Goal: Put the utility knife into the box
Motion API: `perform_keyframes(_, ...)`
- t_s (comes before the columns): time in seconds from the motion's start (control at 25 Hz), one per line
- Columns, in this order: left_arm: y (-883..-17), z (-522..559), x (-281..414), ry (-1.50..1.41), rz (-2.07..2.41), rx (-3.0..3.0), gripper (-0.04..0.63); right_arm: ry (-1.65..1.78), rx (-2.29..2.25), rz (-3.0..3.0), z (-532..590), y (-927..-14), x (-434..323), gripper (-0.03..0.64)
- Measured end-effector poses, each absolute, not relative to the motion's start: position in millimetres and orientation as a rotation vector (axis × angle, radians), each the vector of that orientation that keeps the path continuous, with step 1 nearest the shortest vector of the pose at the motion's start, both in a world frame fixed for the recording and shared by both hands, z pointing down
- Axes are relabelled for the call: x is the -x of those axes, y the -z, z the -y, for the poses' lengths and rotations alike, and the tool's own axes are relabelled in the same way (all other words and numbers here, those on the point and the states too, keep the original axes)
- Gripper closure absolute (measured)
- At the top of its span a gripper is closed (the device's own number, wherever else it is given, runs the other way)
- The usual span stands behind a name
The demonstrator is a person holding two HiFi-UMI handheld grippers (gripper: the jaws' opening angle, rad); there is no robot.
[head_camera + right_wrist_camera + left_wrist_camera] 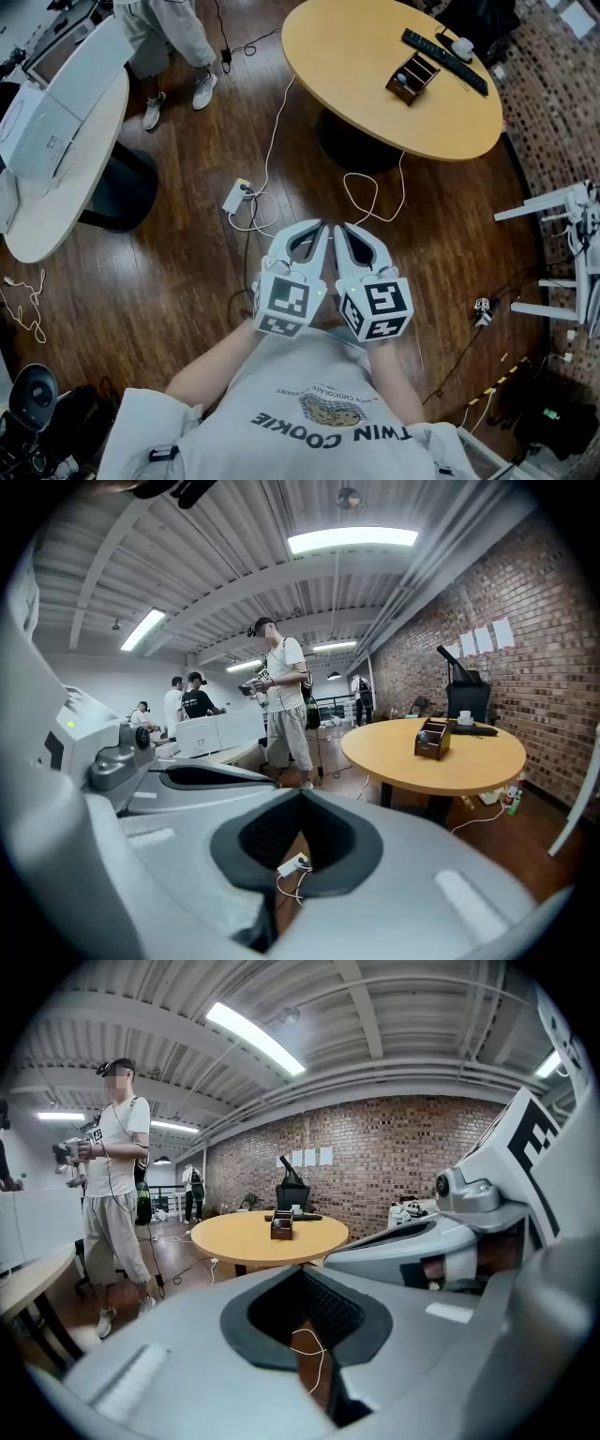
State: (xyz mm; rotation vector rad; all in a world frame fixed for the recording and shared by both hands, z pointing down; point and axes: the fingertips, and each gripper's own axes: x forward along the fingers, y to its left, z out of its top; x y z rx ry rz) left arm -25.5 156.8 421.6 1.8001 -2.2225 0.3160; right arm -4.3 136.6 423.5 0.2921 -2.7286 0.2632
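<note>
1. My left gripper (322,227) and my right gripper (341,229) are both closed, with nothing between the jaws. I hold them side by side, close in front of me, above the wooden floor (169,272).
2. The box (412,77) stands on the round table (347,47), well apart from me, beside a long black thing (433,52). A small pale thing (403,78) lies in it, but I cannot tell if this is the utility knife. I cannot find the knife with certainty in any view.
3. So the scene fits two stages: the knife waits somewhere near the box, or it is already inside.
4. The floor between me and the table is open, except for a power strip (236,196) and a loose cable (275,131). A white rack (544,203) stands at my right.
</note>
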Motion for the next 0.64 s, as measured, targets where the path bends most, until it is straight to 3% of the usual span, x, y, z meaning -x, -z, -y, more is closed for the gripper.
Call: perform_keyframes(0.64, -432.7, -146.8, -109.8, -0.362, 2.202, -1.799, 0.589, -0.320, -0.335, 2.754, -130.7, -433.7, -132.0, 0.618)
